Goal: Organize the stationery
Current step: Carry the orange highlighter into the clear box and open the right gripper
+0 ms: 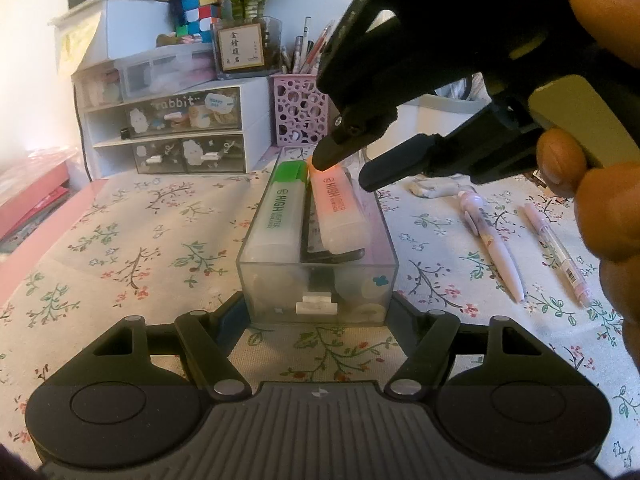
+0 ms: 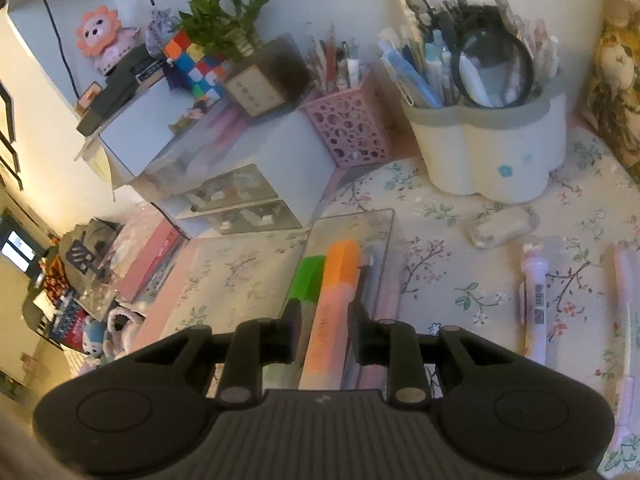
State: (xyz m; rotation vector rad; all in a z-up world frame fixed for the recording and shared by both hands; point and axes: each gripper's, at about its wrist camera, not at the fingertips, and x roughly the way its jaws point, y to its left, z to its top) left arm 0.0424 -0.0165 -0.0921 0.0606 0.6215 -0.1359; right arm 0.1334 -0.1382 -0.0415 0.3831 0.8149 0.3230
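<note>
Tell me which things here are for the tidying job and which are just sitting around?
For the job:
- clear drawer, gripped by the left gripper
- green highlighter
- orange highlighter in the right gripper
- two pink pens

Just sitting around:
- puzzle cube
- plant
- lion toy
- magnifying glass

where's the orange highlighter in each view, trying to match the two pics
Left wrist view: the orange highlighter lies just right of centre in the clear drawer, beside the green highlighter, with the right gripper at its far end.
Right wrist view: the orange highlighter runs up from bottom centre, between the right gripper's fingers.
Shared landmark: the pink perforated pen holder behind the drawer.
</note>
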